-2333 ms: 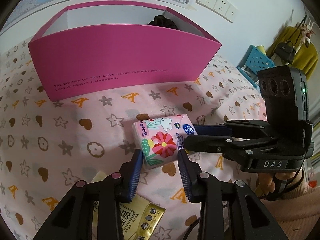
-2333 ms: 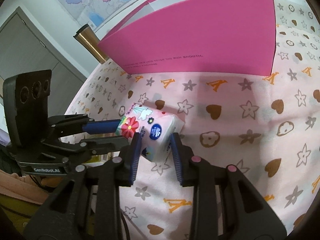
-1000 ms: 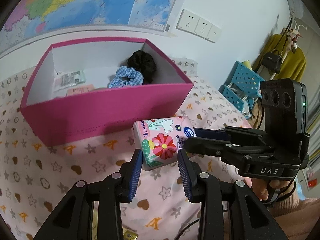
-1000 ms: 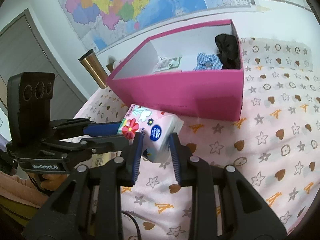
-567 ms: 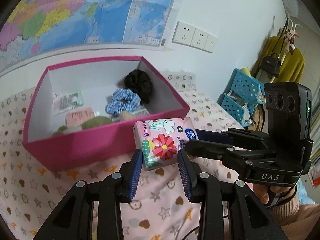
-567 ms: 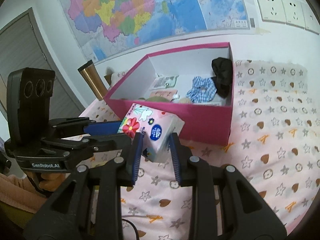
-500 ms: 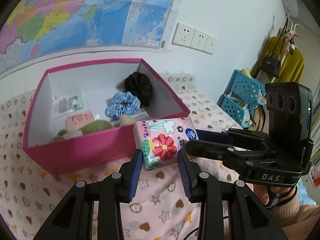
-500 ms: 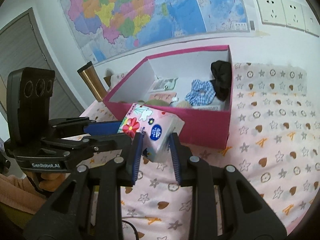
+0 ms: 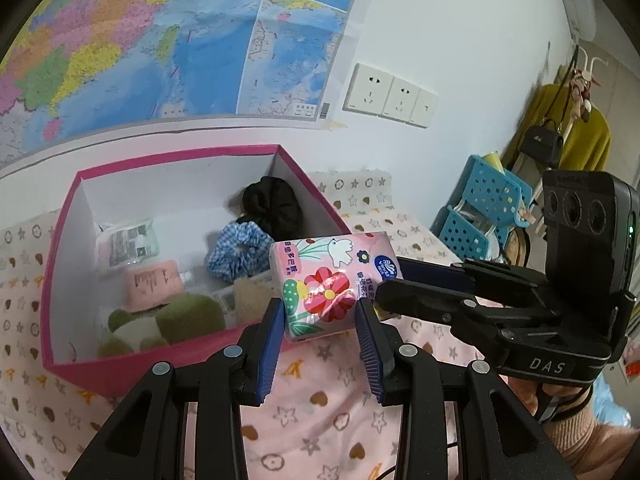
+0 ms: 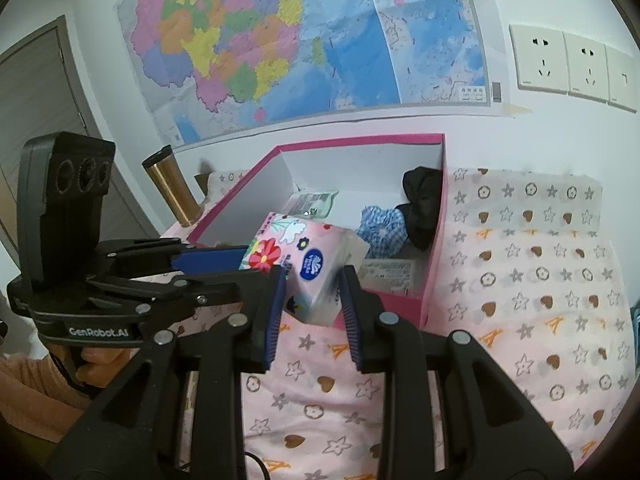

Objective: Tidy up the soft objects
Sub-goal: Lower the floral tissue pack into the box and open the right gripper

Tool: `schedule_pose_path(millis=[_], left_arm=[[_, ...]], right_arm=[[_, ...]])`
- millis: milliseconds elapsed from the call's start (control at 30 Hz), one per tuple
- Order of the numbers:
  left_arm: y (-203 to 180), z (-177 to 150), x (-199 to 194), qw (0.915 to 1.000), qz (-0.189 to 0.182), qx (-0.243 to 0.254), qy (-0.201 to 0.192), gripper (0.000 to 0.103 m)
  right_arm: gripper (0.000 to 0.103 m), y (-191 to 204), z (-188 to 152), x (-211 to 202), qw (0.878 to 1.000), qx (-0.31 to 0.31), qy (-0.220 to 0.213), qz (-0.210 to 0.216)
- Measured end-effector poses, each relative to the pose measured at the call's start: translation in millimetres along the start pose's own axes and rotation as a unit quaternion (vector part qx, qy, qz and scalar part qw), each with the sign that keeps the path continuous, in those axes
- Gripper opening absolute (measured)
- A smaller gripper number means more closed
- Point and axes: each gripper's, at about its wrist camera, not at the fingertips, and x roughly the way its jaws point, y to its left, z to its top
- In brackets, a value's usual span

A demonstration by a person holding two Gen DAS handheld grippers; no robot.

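A pink tissue pack (image 9: 326,280) printed with flowers hangs in the air, gripped from two sides. My left gripper (image 9: 322,316) is shut on its near end, and my right gripper (image 10: 312,292) is shut on the tissue pack (image 10: 308,256) from the other side. The pack hovers over the front right corner of the open pink box (image 9: 120,376). In the pink box (image 10: 434,264) lie a black scrunchie (image 9: 272,204), a blue checked scrunchie (image 9: 236,254), a green plush (image 9: 180,320), a pink pouch (image 9: 154,284) and a small packet (image 9: 128,240).
A pink patterned cloth (image 10: 540,300) covers the surface around the box. A gold tumbler (image 10: 174,192) stands left of the box. A wall with a map (image 10: 300,40) and sockets (image 10: 572,64) rises close behind. Blue baskets (image 9: 480,216) stand at the right.
Both grippers have lifted the tissue pack off the cloth and carried it up and toward the box. The box's inside has come into view below the pack.
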Motion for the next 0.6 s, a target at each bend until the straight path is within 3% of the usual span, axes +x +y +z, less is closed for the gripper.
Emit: schedule_pose_path(millis=[600], left_arm=[[15.2, 24.0, 26.9, 0.9995, -0.007, -0.027, 0.016, 0.036]], right_arm=[[0.031, -22.8, 26.2, 22.3, 1.000, 0.004, 0.010, -0.012]])
